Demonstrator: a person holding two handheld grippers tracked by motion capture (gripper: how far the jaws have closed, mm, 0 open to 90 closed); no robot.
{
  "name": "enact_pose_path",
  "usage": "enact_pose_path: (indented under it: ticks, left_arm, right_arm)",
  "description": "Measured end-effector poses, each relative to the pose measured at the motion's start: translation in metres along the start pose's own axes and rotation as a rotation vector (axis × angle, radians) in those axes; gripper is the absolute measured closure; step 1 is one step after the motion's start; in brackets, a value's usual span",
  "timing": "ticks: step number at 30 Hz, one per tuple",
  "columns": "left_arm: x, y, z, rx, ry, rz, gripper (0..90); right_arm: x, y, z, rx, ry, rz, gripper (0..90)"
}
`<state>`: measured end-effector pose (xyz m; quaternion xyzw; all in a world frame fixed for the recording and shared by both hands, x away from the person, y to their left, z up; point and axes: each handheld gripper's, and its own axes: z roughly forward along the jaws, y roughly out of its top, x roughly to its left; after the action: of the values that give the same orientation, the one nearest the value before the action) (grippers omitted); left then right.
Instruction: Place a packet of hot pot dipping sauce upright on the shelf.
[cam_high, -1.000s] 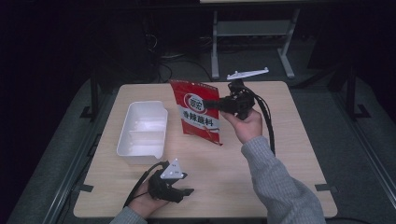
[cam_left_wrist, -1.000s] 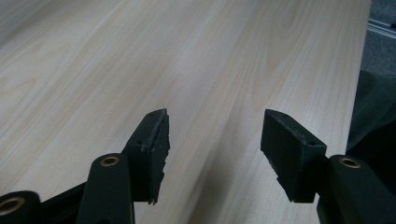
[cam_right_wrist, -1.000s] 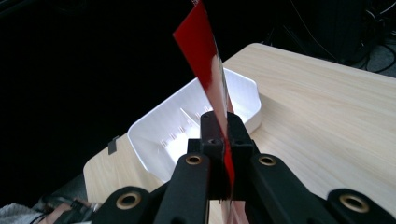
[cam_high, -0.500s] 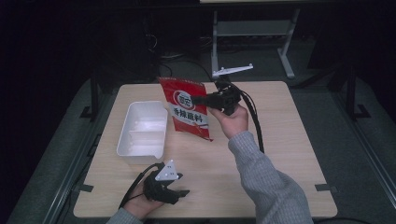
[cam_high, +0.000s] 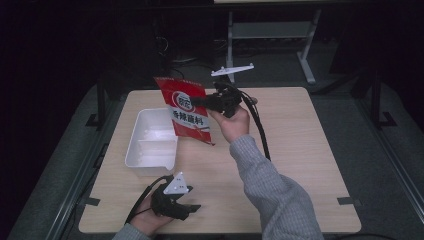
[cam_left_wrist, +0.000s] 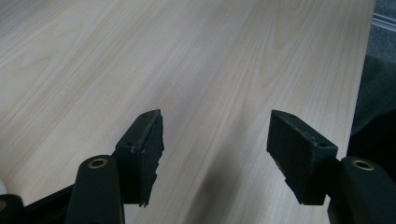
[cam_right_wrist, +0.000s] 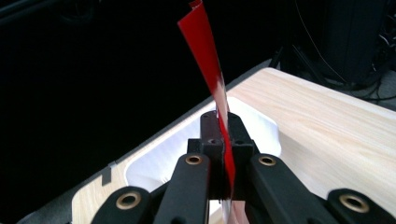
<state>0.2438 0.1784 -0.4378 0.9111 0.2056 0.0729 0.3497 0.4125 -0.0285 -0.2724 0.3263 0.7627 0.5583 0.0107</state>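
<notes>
A red snack packet (cam_high: 186, 111) with a round white emblem and white characters on its face is held up off the table, clamped at its right edge and hanging tilted over the near right rim of a white tray (cam_high: 150, 142). In the right gripper view the packet (cam_right_wrist: 210, 65) is seen edge-on, rising thin and slightly curved. The tray, rectangular with a divider, is seen lying flat and empty on the left part of the table.

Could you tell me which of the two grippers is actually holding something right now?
The right gripper: its fingers are shut on the red packet, lifted above the table. The left gripper rests low near the table's front edge, fingers open and empty.
</notes>
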Motion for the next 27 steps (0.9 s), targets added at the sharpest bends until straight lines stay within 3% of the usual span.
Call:
enact_pose_path:
  ticks: [19, 27]
  left_arm:
    - [0.002, -0.008, -0.009, 0.003, 0.016, 0.001, 34.7]
    - [0.004, -0.008, -0.008, 0.001, 0.023, 0.005, 35.0]
  right_arm:
    - [0.003, 0.015, 0.06, -0.023, 0.014, -0.025, 88.6]
    - [-0.003, 0.009, 0.089, -0.016, -0.007, -0.036, 88.6]
